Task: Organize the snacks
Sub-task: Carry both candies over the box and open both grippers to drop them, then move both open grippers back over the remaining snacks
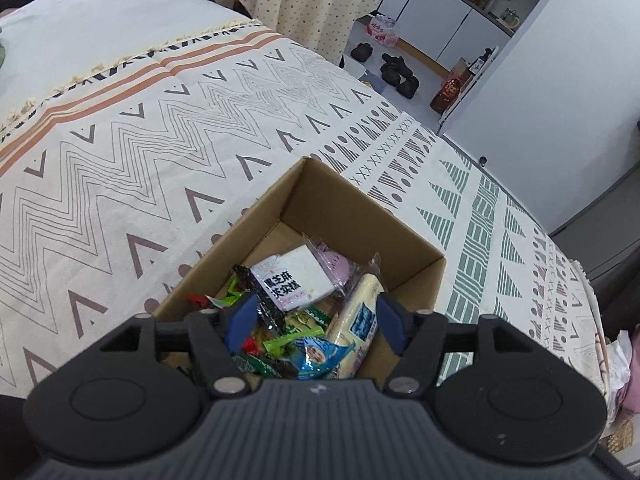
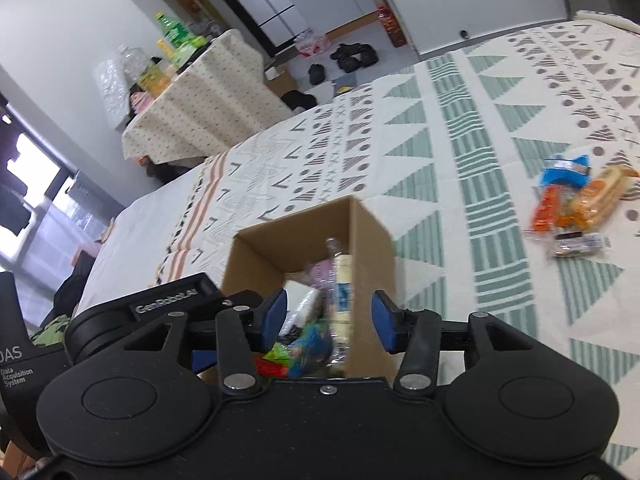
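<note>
Both my tongs hang open and empty over the cardboard box (image 1: 362,216) of snacks — left gripper (image 1: 316,320), right gripper (image 2: 328,322). Next, I'd swing right for the loose packets (image 2: 576,208) on the bedspread (image 2: 460,160) — gripping gently.

A patterned cloth (image 1: 168,128) with zigzags, triangles and green stripes covered the wide surface. Beyond it stood a table draped in a dotted cream tablecloth (image 2: 200,108), bearing a green bottle (image 2: 173,30) and a clear jar (image 2: 134,60). On the pale floor lay several dark shoes (image 1: 396,72), a pink-and-white pack (image 1: 382,30) and a red carton (image 1: 450,90) beside white cabinets (image 1: 452,24).
</note>
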`<state>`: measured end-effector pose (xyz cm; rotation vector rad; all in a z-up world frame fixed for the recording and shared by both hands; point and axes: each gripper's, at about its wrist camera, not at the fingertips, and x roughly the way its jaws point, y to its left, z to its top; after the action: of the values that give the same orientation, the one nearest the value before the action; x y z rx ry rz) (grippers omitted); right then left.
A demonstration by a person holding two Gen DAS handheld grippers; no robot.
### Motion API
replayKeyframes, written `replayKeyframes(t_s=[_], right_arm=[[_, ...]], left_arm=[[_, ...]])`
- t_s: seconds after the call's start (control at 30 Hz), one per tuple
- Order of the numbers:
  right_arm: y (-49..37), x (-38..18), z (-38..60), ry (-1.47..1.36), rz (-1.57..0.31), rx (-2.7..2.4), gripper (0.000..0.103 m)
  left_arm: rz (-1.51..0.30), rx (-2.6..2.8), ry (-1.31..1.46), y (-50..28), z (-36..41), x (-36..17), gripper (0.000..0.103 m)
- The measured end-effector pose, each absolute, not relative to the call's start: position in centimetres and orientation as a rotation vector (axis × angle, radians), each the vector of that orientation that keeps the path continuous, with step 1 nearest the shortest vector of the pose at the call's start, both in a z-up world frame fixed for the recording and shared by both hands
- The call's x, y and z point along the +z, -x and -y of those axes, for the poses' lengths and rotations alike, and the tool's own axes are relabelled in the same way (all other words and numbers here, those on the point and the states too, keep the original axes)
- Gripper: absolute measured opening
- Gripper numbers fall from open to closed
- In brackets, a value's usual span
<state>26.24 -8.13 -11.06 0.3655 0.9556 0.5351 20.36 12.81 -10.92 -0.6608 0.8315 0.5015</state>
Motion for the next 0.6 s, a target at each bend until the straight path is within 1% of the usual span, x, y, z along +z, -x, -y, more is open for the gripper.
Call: replayKeyframes(t_s=[0.1,0.17,0.2,0.23,0.3,0.37,0.5,0.6], right_arm=[[-26.1,-11.2,9.8,-0.372,-0.954,0.501,0.048],[-26.1,-11.2,10.9,-0.373,-0.952,0.479,0.050],[-26.0,-11.2,11.5,-0.372,-0.949,0.466,0.053],[-26.0,-11.2,12.0,-0.367,-0.944,0.447,0.058],[-25.8,-11.2,13.1,-0.354,-0.933,0.412,0.063],[-25.7,-11.2,14.2,-0.354,-0.926,0.392,0.065],[-25.5,-11.3,16.5,-0.348,-0.909,0.341,0.075],[-25.4,-11.3,18.2,-0.355,-0.894,0.323,0.079]], left_arm=[[-0.839,0.487,0.631,-20.7,-11.8,-10.8,0.070],[-0.844,0.479,0.621,-20.8,-11.0,-10.8,0.074],[-0.844,0.479,0.615,-20.8,-10.6,-10.8,0.075],[-0.844,0.478,0.607,-20.9,-10.2,-10.8,0.077],[-0.846,0.470,0.590,-21.1,-9.4,-10.7,0.080],[-0.845,0.459,0.583,-21.2,-8.8,-10.6,0.084],[-0.837,0.441,0.555,-21.3,-7.5,-10.3,0.088],[-0.829,0.421,0.535,-21.4,-6.5,-10.1,0.091]])
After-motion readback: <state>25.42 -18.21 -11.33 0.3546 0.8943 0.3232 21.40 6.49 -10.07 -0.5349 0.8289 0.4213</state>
